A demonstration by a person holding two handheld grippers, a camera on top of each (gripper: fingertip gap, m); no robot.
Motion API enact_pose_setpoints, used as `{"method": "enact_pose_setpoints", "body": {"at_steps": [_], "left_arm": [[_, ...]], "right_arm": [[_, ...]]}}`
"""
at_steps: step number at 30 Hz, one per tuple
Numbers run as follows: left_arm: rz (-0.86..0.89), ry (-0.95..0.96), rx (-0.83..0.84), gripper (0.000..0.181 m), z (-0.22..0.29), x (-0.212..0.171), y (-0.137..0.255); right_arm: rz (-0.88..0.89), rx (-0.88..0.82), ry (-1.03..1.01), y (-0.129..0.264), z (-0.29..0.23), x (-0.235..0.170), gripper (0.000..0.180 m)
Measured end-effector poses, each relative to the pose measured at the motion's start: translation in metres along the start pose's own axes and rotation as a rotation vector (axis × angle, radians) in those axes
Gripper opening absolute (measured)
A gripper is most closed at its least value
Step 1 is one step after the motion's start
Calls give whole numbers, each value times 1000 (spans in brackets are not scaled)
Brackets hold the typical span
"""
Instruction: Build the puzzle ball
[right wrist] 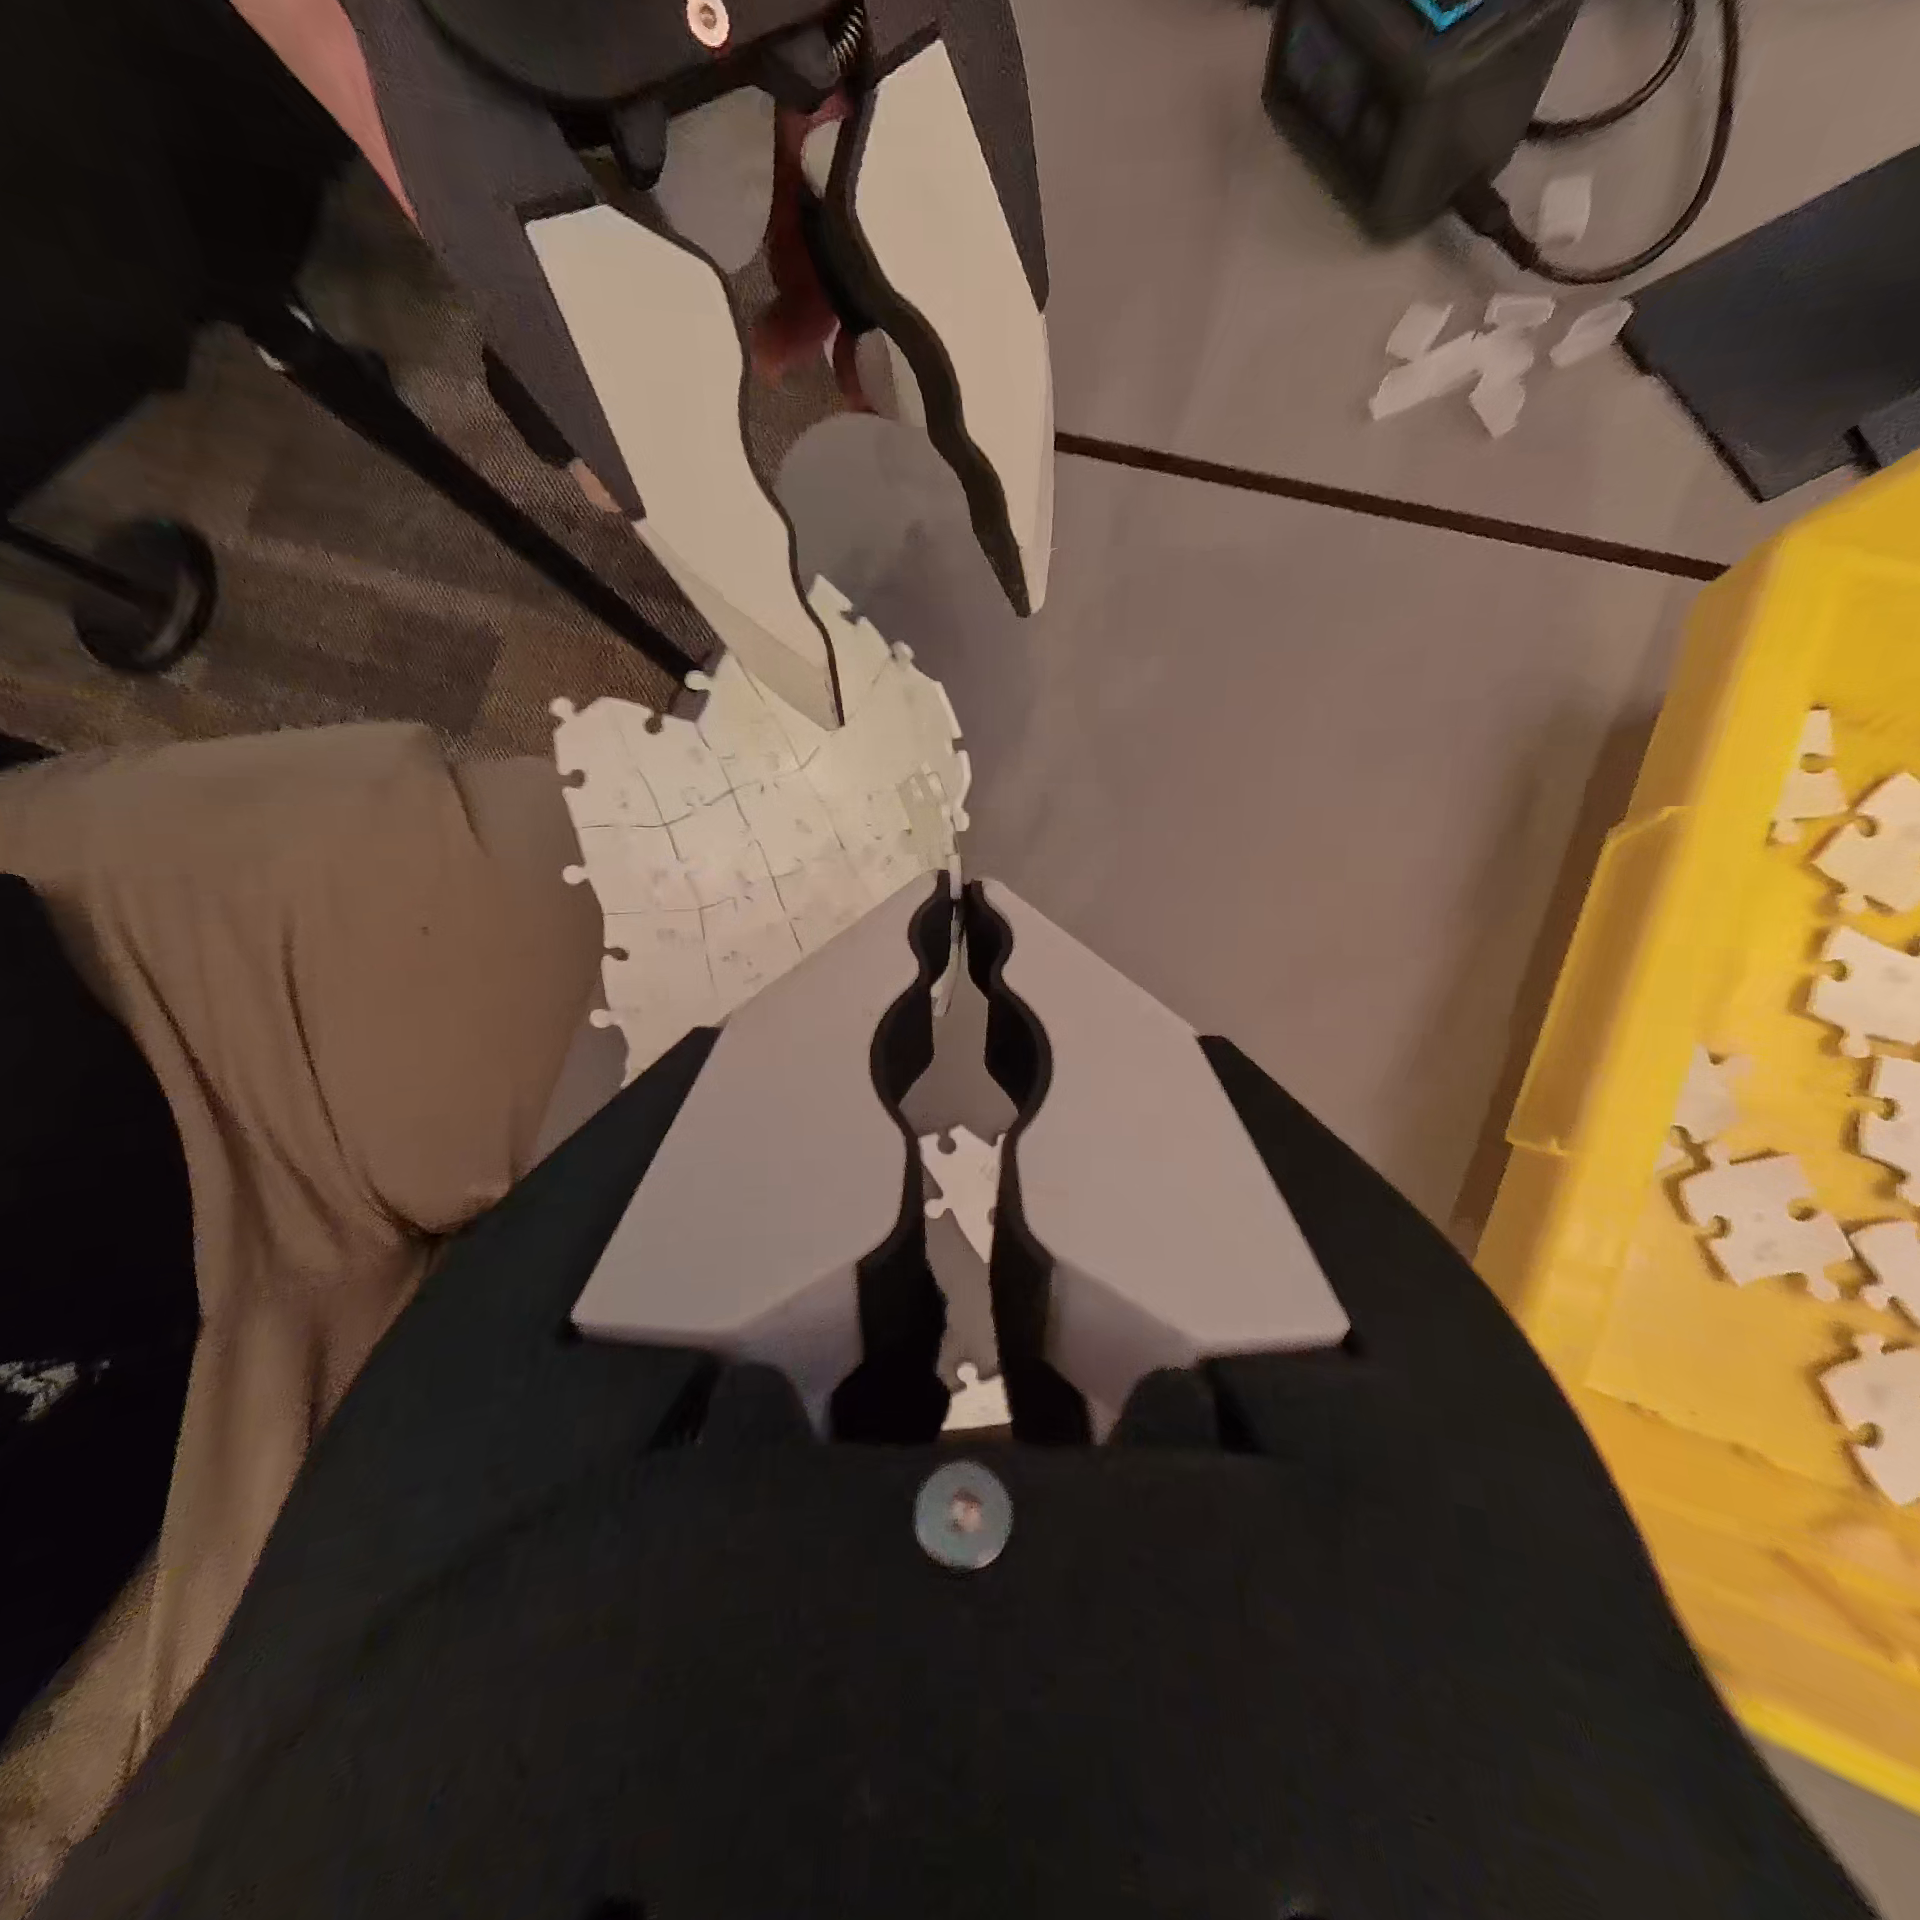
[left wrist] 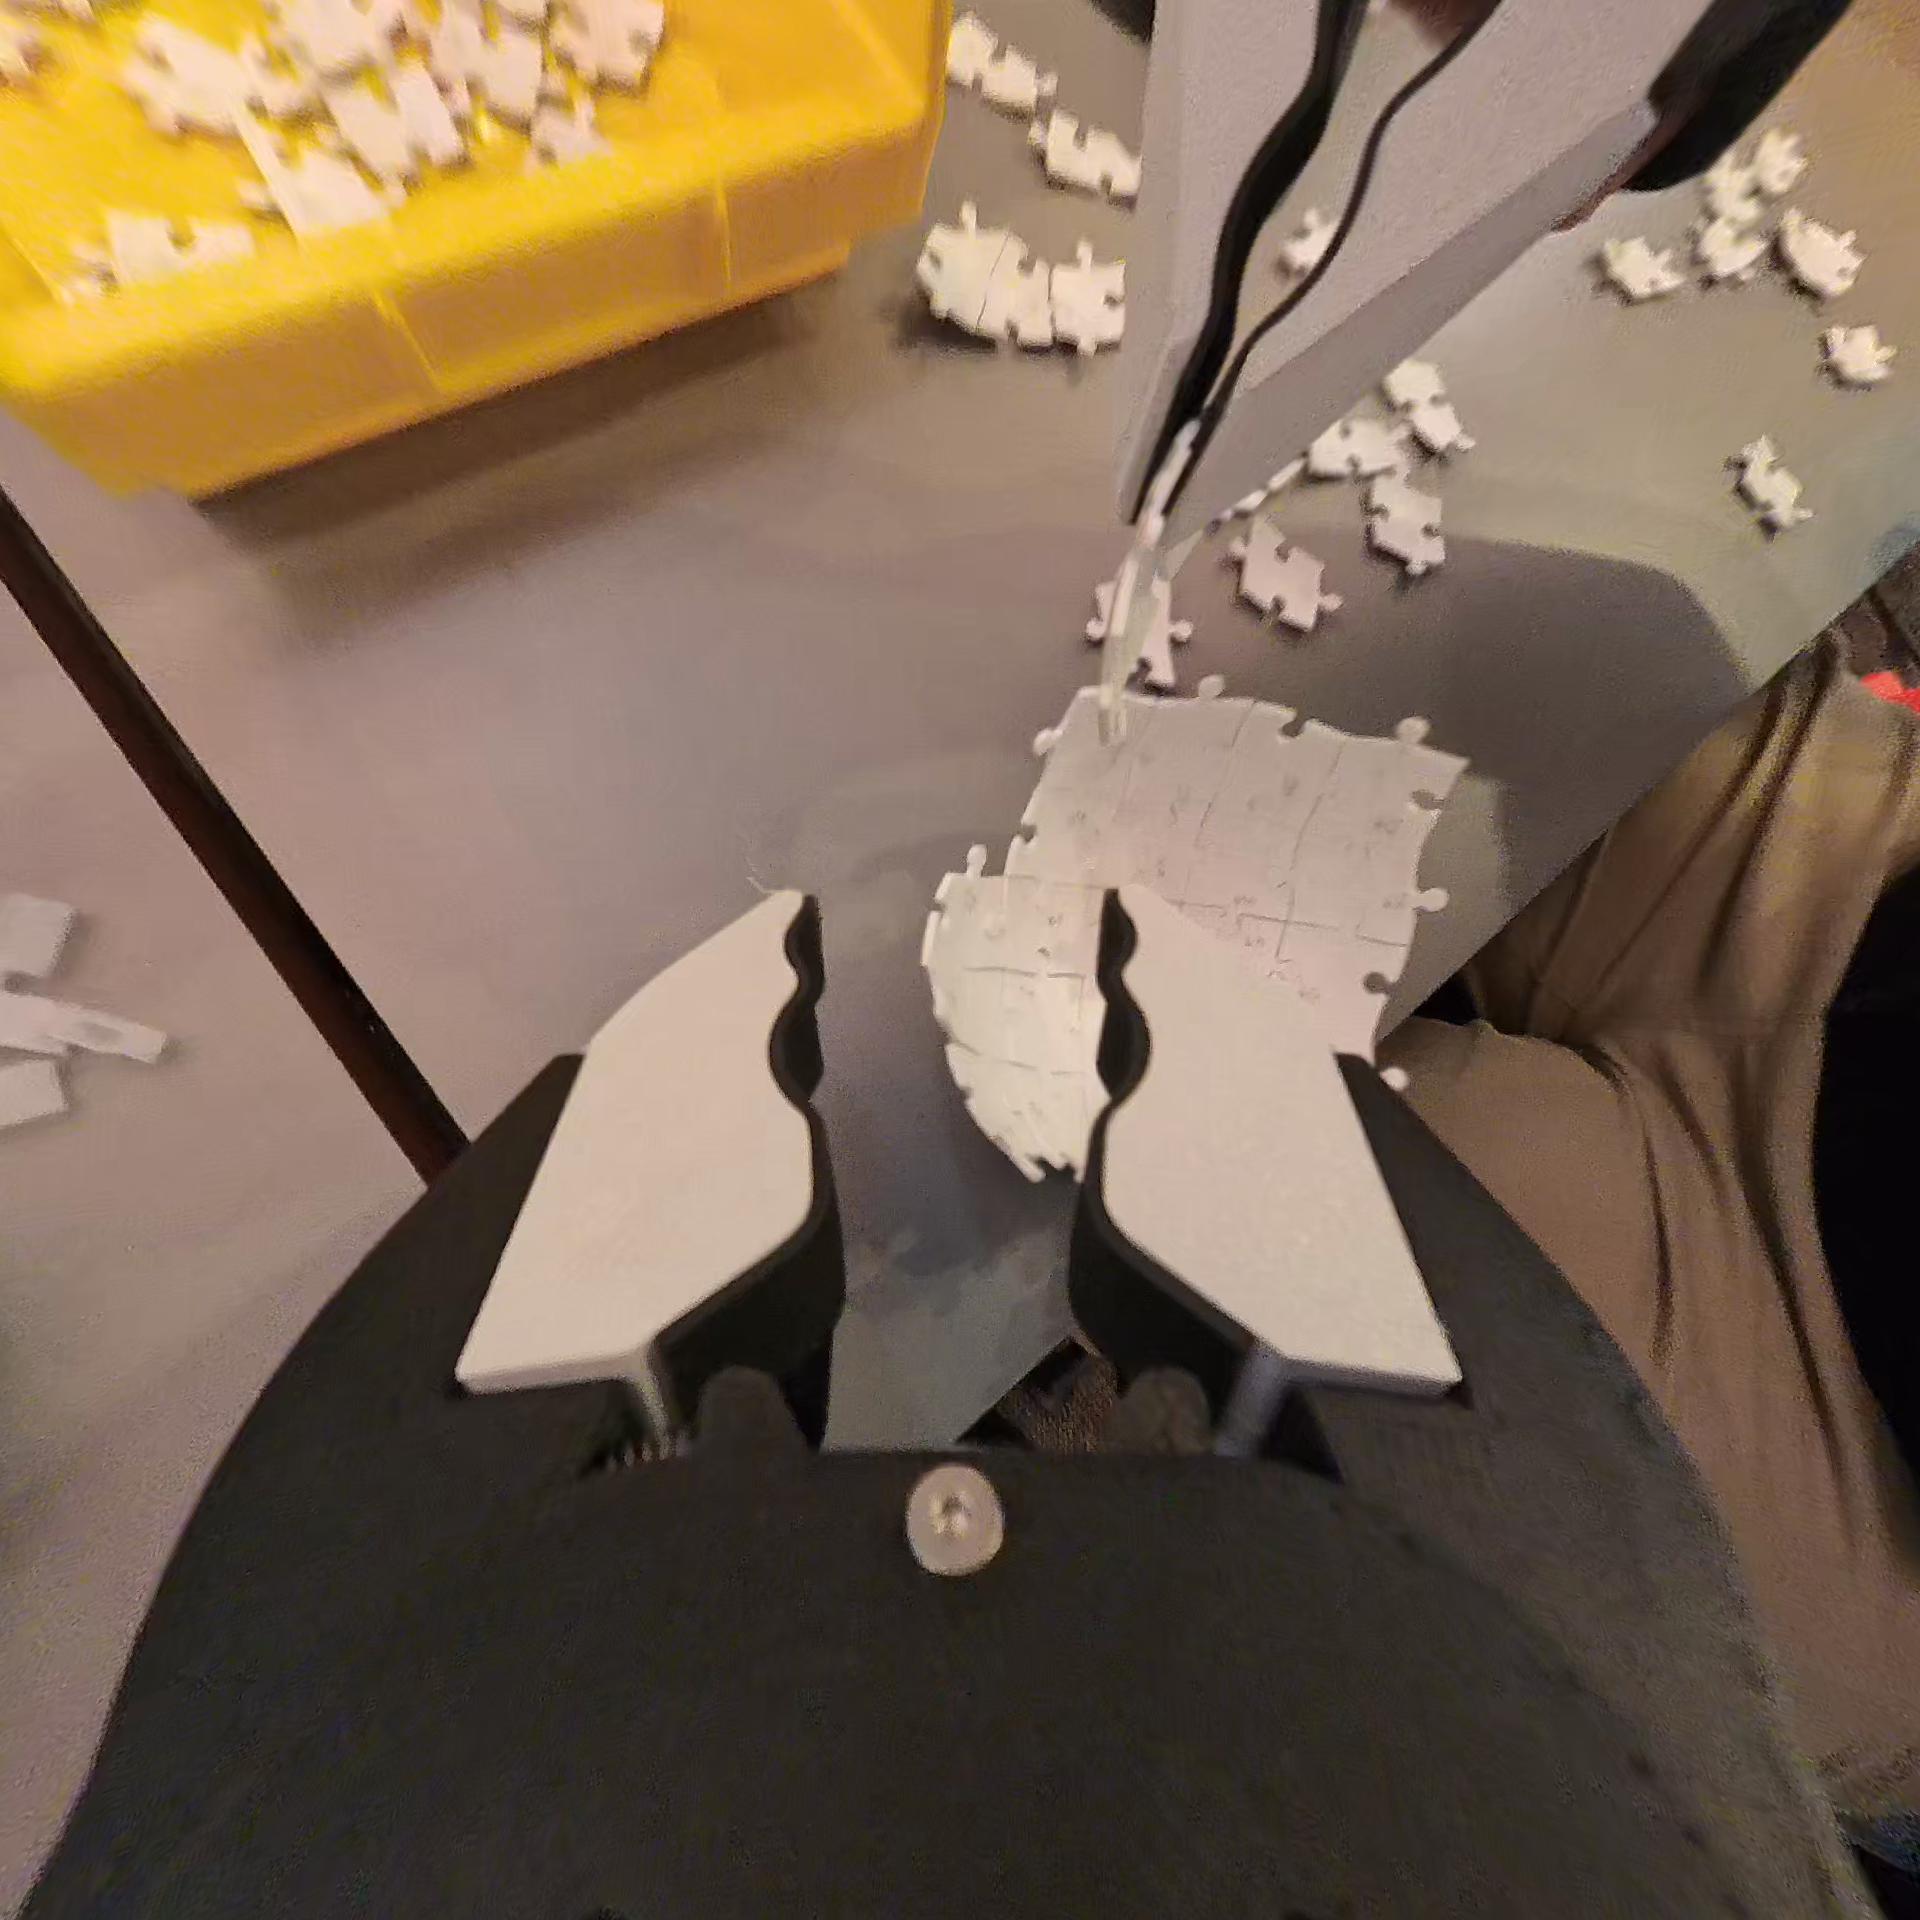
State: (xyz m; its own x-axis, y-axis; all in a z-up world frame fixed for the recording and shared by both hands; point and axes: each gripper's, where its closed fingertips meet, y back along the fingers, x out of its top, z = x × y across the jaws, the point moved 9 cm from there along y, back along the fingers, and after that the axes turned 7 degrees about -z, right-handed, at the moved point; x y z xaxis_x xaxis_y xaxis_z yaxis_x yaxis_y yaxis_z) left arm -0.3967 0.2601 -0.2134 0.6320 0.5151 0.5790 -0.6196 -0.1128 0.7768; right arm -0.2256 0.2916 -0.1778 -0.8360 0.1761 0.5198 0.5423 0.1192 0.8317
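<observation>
A curved white section of joined puzzle pieces (left wrist: 1247, 842) lies on the grey table near its edge; it also shows in the right wrist view (right wrist: 717, 873). My left gripper (left wrist: 956, 914) is open, and its right finger (left wrist: 1226, 1143) lies over the section's near part. It shows from above in the right wrist view (right wrist: 925, 665), jaws apart, one tip on the section. My right gripper (right wrist: 954, 899) is shut on a single white puzzle piece (left wrist: 1138, 613). It holds the piece edge-down at the section's far left corner. In the left wrist view the right gripper (left wrist: 1153, 499) comes down from the top.
A yellow bin (left wrist: 468, 312) full of white pieces stands far left; in the right wrist view it (right wrist: 1579, 1039) is at the right. Loose pieces (left wrist: 1023, 281) are scattered behind the section. A black device with cables (right wrist: 1403, 125) sits farther off. A person's tan-clad leg (left wrist: 1662, 1091) is beside the table edge. Spacing between my two grippers at the tips: around 6 cm.
</observation>
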Motion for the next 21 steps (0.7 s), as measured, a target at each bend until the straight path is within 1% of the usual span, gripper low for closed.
{"method": "enact_pose_setpoints", "body": {"at_steps": [5, 9, 15, 21], "left_arm": [[-87, 44, -19, 51, -5, -11, -15], [-123, 70, -32, 41, -9, -15, -23], [-175, 60, -71, 35, -9, -13, -40], [-182, 53, -95, 26, -9, -10, -44]], "right_arm": [[-147, 60, 17, -22, 7, 9, 0], [-250, 94, 16, -35, 11, 11, 0], [-316, 100, 31, -45, 12, 16, 0], [-378, 84, 27, -48, 14, 15, 0]]}}
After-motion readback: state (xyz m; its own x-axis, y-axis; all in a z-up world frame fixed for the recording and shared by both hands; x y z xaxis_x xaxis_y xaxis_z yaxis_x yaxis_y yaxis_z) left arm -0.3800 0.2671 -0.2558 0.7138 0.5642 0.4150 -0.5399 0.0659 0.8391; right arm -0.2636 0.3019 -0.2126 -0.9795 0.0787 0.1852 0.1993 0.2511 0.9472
